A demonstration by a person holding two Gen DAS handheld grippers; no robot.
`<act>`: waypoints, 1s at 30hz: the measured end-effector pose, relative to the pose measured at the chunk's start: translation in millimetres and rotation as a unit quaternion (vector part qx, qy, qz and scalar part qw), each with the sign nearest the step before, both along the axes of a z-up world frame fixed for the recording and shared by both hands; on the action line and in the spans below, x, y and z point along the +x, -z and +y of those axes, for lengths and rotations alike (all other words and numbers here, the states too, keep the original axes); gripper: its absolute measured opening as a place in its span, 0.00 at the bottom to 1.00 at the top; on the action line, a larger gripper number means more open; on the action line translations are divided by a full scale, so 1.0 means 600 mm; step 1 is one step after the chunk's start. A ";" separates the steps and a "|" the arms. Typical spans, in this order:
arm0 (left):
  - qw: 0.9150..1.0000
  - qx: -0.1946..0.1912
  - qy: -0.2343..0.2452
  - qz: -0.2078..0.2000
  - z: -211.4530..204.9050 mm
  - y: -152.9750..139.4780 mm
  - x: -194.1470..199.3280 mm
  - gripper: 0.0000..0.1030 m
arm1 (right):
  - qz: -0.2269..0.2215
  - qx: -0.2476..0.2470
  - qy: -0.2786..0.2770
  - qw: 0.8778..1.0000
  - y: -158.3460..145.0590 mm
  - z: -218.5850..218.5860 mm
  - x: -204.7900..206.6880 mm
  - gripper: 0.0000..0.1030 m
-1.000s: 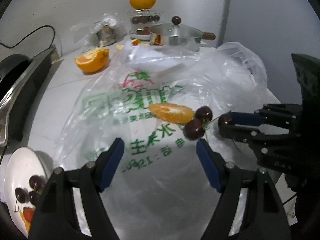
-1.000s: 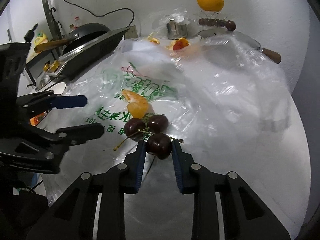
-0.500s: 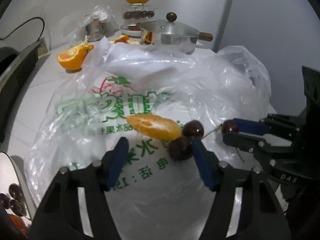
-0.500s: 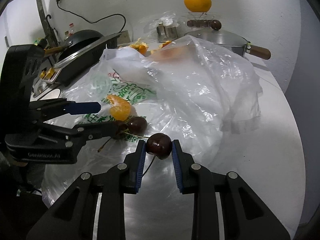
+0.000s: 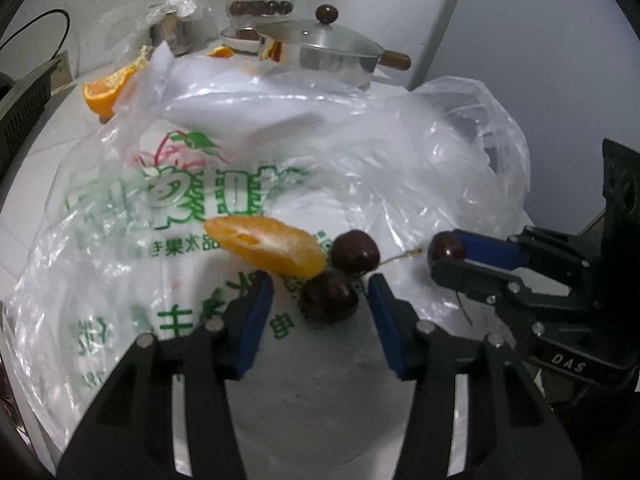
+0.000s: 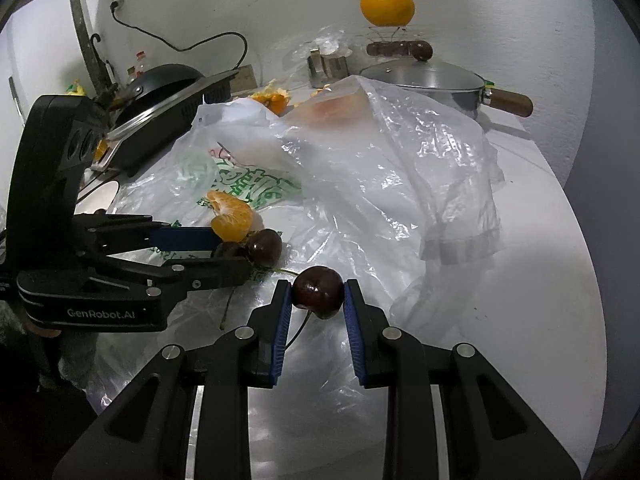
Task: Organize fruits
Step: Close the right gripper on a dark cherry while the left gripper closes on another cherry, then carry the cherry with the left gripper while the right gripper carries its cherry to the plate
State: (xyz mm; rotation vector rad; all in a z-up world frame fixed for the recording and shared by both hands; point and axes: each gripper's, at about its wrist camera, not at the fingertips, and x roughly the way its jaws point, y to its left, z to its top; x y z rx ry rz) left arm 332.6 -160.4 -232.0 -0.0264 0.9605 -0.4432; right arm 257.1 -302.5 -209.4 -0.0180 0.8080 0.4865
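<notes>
A: Left hand-held gripper [image 5: 320, 304]?
B: Jaws closing. A dark cherry [image 5: 329, 296] lies between its blue pads, but the pads don't touch it yet; there's a gap on both sides. It points down at the printed plastic bag [image 5: 200, 200] spread on the white tabletop [image 6: 540, 280].

A: What's around that cherry?
B: Just ahead of the left pad is a peeled orange segment [image 5: 266, 246], lying on the bag. A second cherry [image 5: 355, 251] sits just beyond the first, touching or nearly touching it; can't tell which. Both are on the bag.

A: Right hand-held gripper [image 6: 316, 300]?
B: Clamped on a third cherry [image 6: 318, 292], blue pads pressed on both sides. Its stem hangs below, between the fingers. From the left wrist view that gripper comes in from the right, the cherry at its tip, near the other two but apart.

A: Far side?
B: Beyond both grippers, past the crumpled bag: a cut orange half [image 5: 106, 90] to the left, a lidded steel pan with a wooden handle [image 5: 324, 50] ahead, and a whole orange [image 6: 386, 4] up on a stand by the wall. There's a glass dish of dark fruit [image 5: 260, 7] under that orange.

A: Anything left of the right gripper?
B: A black cooktop with a dark pan [image 6: 168, 92], far left near the wall.
</notes>
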 end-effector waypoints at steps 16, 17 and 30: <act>0.999 -0.009 0.005 -0.031 0.015 -0.029 -0.031 0.28 | -0.011 -0.010 0.006 1.000 -0.015 0.007 -0.017 0.27; 0.999 -0.010 0.004 -0.034 0.019 -0.032 -0.035 0.28 | -0.012 -0.010 0.005 1.000 -0.017 0.008 -0.019 0.27; 0.998 -0.010 -0.015 -0.060 0.069 -0.060 -0.085 0.28 | -0.030 -0.022 -0.011 0.999 -0.044 0.052 -0.054 0.27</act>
